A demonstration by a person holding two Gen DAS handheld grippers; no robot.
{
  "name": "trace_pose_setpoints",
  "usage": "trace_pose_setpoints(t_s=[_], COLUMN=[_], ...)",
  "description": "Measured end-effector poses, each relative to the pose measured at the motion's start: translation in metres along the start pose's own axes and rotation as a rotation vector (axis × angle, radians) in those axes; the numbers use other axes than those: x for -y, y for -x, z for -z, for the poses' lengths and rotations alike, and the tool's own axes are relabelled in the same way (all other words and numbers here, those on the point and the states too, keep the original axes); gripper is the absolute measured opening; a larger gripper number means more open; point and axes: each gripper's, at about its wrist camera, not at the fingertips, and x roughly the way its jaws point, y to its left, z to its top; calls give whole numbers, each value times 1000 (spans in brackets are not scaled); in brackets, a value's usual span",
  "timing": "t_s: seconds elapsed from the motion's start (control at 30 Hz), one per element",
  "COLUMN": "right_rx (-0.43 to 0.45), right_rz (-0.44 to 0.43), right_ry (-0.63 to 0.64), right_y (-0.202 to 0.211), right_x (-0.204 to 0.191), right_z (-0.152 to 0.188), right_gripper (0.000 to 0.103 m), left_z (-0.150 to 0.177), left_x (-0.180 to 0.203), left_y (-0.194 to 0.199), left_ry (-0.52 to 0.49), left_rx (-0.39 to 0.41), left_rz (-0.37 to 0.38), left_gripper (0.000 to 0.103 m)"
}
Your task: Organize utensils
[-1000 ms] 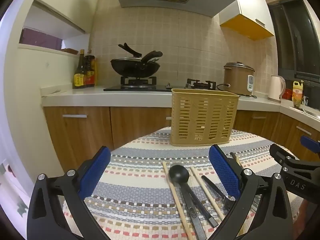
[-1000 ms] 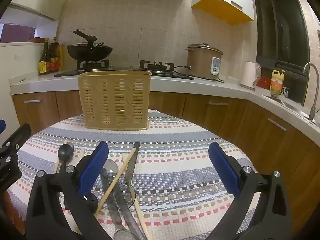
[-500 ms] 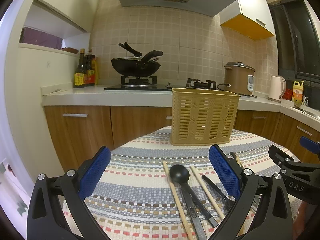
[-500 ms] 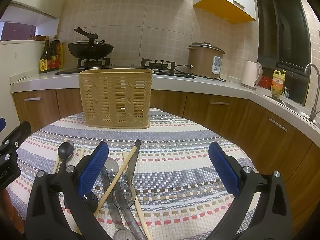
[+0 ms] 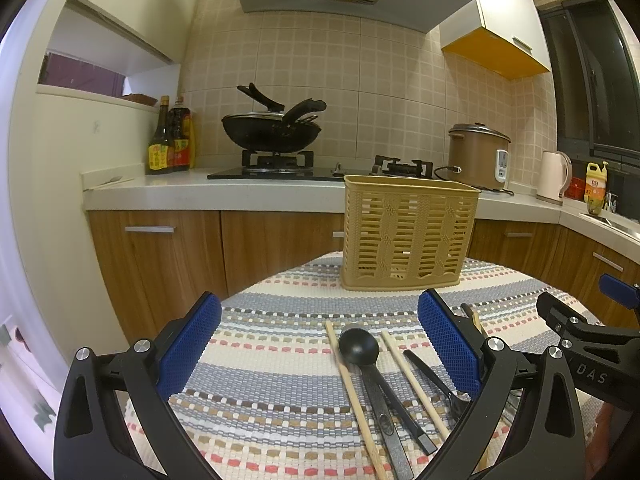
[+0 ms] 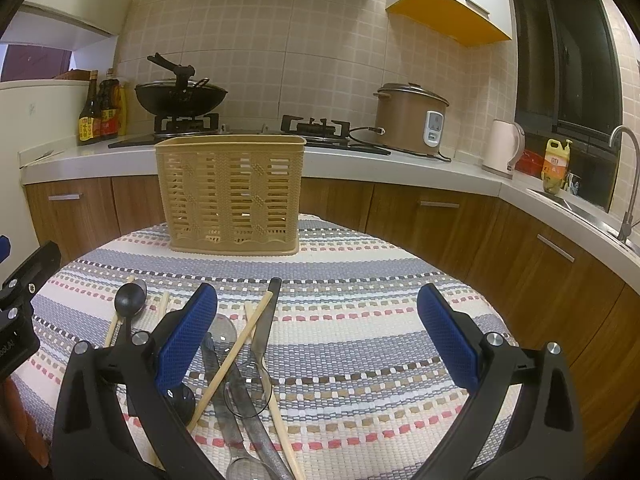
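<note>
Left gripper (image 5: 318, 346) hovering with jaws spread wide, gripping nothing, blue pads (image 5: 188, 344) apart over the near part of the table (image 5: 260, 384). Right gripper (image 6: 318, 340) likewise gaping, nothing between the pads (image 6: 448, 340), hanging over the near edge.

Lying between the left jaws: black spoon (image 5: 359, 345), bowl pointing toward the far edge, handle running toward the near edge. Flanking it on either side, touching or just beside, two chopsticks (image 5: 352, 388), roughly parallel. Sitting just right of those, a dark fork (image 5: 436, 380), partly hidden behind the right pad.

Showing in the right view: utensils piling near the left pad, toward the near-left part of the table. Clear spoon (image 6: 223, 330) lying under a crossing chopstick (image 6: 236, 354); knife (image 6: 266, 324) angling toward the far edge, overlapping the pile; second clear spoon (image 6: 248, 394) closer to the near edge. Cannot tell exact stacking order in the pile.

Standing upright at the far edge, centre: tan basket (image 6: 232, 196), well apart from the utensils, inside not showing.

Sitting behind on the counter (image 5: 240, 192): wok (image 5: 272, 130), bottles (image 5: 170, 138), rice cooker (image 5: 478, 156), kettle (image 5: 554, 176).
</note>
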Motion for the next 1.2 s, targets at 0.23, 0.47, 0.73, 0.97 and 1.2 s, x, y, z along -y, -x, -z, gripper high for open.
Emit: trace_pose_setpoints(t_s=[0.23, 0.47, 0.73, 0.97, 1.2], right_rx=[-3, -5, -9, -11, -18], right_rz=[-1, -2, -3, -2, -4], right_ry=[3, 2, 3, 7, -4], right_y=[-1, -1, -1, -2, -3], right_x=[0, 0, -1, -2, 1], right_z=[0, 0, 0, 0, -1], right_gripper=[96, 96, 96, 96, 96], left_z=[1, 1, 1, 0, 0], left_x=[-1, -2, -2, 0, 0], left_y=[-1, -2, -2, -3, -3], left_ry=[6, 12, 12, 11, 11], left_rx=[-8, -16, -15, -15, -16], left_rz=[8, 8, 8, 8, 8], left_gripper=[96, 96, 96, 96, 96])
